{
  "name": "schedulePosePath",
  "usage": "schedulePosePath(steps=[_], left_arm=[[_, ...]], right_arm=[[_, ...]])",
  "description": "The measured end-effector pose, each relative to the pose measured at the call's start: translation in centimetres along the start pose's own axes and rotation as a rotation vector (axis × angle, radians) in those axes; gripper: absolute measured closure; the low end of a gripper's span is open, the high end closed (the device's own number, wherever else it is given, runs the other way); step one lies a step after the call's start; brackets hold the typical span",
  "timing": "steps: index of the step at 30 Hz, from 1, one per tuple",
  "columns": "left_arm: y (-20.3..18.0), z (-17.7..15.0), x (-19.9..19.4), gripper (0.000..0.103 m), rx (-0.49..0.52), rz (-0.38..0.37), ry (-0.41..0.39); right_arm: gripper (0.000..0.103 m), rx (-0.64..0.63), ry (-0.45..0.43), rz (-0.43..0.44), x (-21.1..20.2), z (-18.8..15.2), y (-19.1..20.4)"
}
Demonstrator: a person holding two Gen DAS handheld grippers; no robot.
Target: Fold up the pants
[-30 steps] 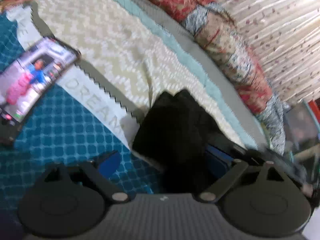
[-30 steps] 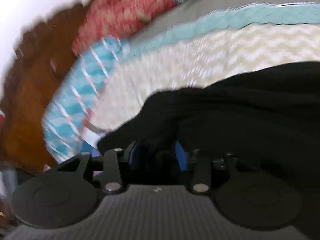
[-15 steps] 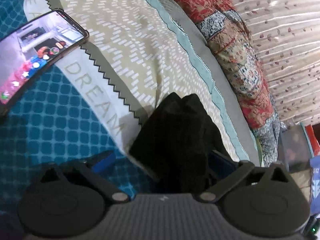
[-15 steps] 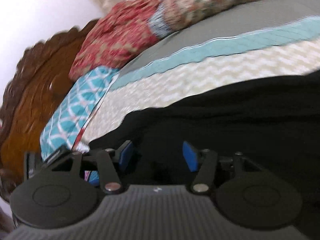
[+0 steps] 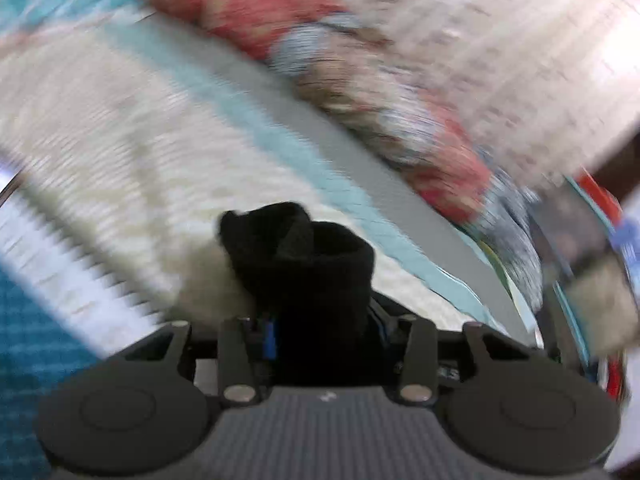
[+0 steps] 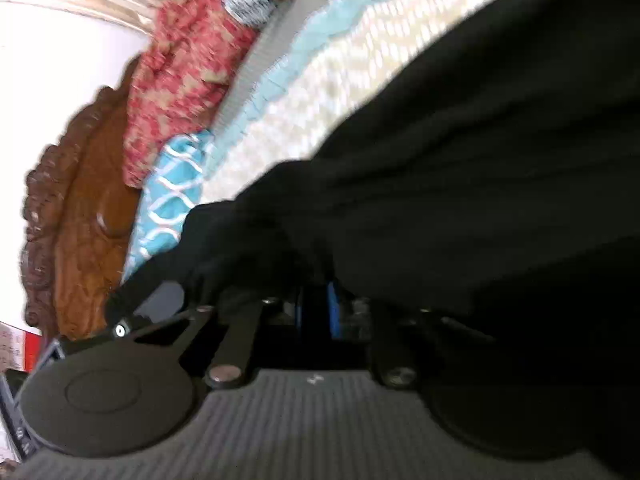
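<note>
Black pants [image 5: 316, 268] fill the gap of the left gripper [image 5: 322, 338], whose jaws are closing with a bunched end of the cloth wedged between them. On the right gripper [image 6: 316, 312] the jaws are closing too, nearly together, pinching the pants' edge while the rest drapes over its right side. Beyond both jaws lies the bed [image 5: 120, 152], with a red pillow [image 6: 180, 68] and a wooden headboard [image 6: 84, 208].
</note>
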State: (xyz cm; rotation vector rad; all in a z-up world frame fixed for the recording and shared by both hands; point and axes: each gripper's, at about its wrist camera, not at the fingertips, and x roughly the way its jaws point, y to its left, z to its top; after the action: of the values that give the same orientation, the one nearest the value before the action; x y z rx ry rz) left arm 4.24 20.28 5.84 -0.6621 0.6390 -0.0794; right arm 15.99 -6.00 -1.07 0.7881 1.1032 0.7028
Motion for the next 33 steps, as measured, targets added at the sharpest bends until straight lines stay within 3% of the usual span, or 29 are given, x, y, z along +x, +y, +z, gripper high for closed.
schedulePosePath(steps=[5, 10, 11, 13, 14, 15, 18, 22, 23, 25, 26, 27, 30, 33], left_arm=[[-7.9, -2.5, 1.9, 0.064, 0.289, -0.059, 0.035], [-13.3, -7.9, 6.0, 0.064, 0.514, -0.138, 0.236], [-14.3, -9.3, 6.7, 0.063, 0.579, -0.134, 0.254], [-16.0, -11.5, 7.2, 0.062, 0.693, -0.11, 0.276], [-16.7, -12.1, 6.8, 0.059, 0.729, -0.115, 0.273], [-16.9, -12.1, 6.2, 0.057, 0.741, -0.138, 0.273], [-16.2, -11.3, 3.1, 0.049, 0.706, -0.195, 0.256], [-12.8, -9.0, -0.8, 0.041, 0.554, -0.177, 0.223], [-11.7, -8.4, -1.4, 0.04, 0.508, -0.152, 0.219], [-10.1, -7.3, -1.6, 0.04, 0.434, -0.098, 0.211], [-9.4, -7.0, -1.8, 0.04, 0.402, -0.074, 0.208], [-8.6, -6.9, -2.1, 0.04, 0.368, -0.055, 0.207], [-7.4, -6.6, -2.2, 0.04, 0.292, -0.048, 0.212], [-7.6, -6.5, -1.7, 0.04, 0.278, -0.058, 0.213]], right_arm=[[0.086, -0.028, -0.153, -0.042, -5.7, -0.1, -1.1], [0.084, -0.049, -0.416, -0.125, -14.7, -1.2, -3.3], [0.078, -0.066, -0.445, -0.14, -16.0, -1.3, -3.5], [0.055, -0.091, -0.466, -0.16, -17.3, -1.5, -3.6], [0.043, -0.1, -0.465, -0.169, -17.4, -1.6, -3.6], [0.038, -0.114, -0.459, -0.177, -17.2, -1.7, -3.6], [0.025, -0.152, -0.403, -0.191, -14.5, -1.6, -3.1], [0.024, -0.223, -0.296, -0.238, -10.4, -1.4, -2.5], [0.026, -0.232, -0.264, -0.24, -9.5, -1.5, -2.4], [0.051, -0.249, -0.248, -0.25, -8.9, -2.0, -1.8], [0.076, -0.282, -0.275, -0.263, -9.3, -2.2, -1.3], [0.083, -0.296, -0.304, -0.264, -10.1, -2.4, -0.8], [0.085, -0.294, -0.396, -0.263, -12.8, -3.0, 0.0], [0.085, -0.357, -0.483, -0.402, -15.3, -4.7, 0.4]])
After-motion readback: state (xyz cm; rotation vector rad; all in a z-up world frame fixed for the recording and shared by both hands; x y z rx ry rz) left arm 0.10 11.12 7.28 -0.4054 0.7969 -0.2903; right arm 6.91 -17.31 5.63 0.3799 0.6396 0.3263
